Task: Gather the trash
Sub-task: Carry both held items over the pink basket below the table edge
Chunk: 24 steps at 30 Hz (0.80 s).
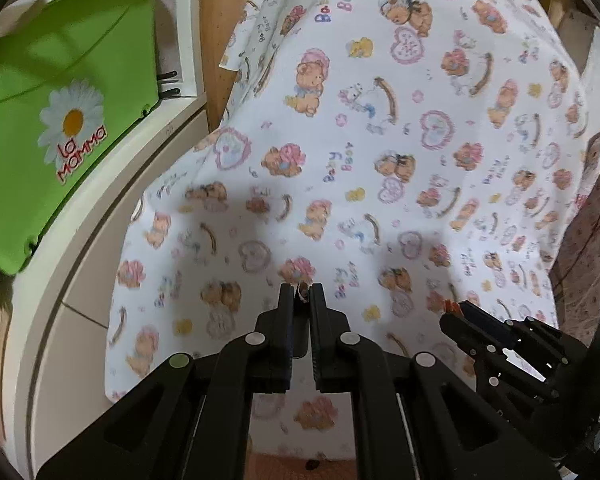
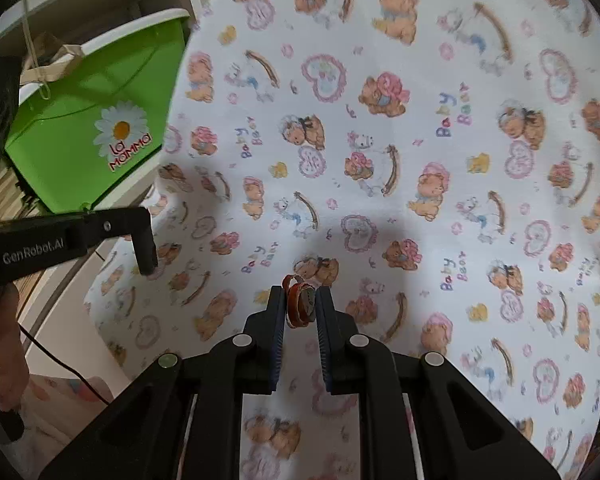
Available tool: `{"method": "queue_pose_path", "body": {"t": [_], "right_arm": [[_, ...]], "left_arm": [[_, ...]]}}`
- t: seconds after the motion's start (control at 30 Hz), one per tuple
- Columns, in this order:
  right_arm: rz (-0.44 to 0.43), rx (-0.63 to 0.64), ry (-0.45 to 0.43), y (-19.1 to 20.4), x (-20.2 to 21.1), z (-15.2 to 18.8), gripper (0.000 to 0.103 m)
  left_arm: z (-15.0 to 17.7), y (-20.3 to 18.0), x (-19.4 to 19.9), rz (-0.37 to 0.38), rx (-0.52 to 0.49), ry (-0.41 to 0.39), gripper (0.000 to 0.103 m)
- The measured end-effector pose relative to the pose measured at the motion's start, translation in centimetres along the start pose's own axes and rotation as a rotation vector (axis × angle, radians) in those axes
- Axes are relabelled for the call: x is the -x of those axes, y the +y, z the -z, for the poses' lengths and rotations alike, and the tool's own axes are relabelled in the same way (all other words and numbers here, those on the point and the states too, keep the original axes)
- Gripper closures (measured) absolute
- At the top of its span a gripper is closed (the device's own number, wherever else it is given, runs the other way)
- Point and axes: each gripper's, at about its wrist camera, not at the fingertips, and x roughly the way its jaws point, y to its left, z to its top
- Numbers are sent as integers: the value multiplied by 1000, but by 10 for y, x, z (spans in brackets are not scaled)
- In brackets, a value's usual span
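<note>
Black jaws of the right hand-held gripper (image 2: 300, 300) pinch a curled reddish-brown scrap (image 2: 299, 306) above the bear-print cloth (image 2: 420, 120); the left hand-held gripper (image 1: 301, 294) is nearly closed on a tiny pale scrap (image 1: 301, 291). Left stands a green bin (image 2: 88, 136).

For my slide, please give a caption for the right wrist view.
Right tongs grip a crumpled reddish-brown wrapper above the white bear-print cloth.

A white cloth (image 2: 380, 160) printed with teddy bears, hearts and rocking horses covers the tabletop, draping over its near-left edge, while a green bucket (image 2: 96, 132) with a daisy label stands on the floor (image 1: 84, 280) at the left.
</note>
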Motion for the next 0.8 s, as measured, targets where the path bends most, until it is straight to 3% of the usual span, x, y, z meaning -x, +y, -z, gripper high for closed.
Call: {"method": "queue_pose_path", "body": {"t": [0.2,0.3,0.43,0.67,0.8], "right_arm": [[5,52,-24,17,26,12,86],[105,107,0,29,33,26,86],[62,100,33,35,48,46,86],[27,112,14,50,83,72,86],[7,104,23,54,94,86,86]], "left_arm": [[28,4,12,-14,24,14,96],[43,1,18,-31,12,23,96],[65,2,28,-21,12,39,96],[101,3,41,-10,20,77,96],[117,-3,41,-52,11,87,96]]}}
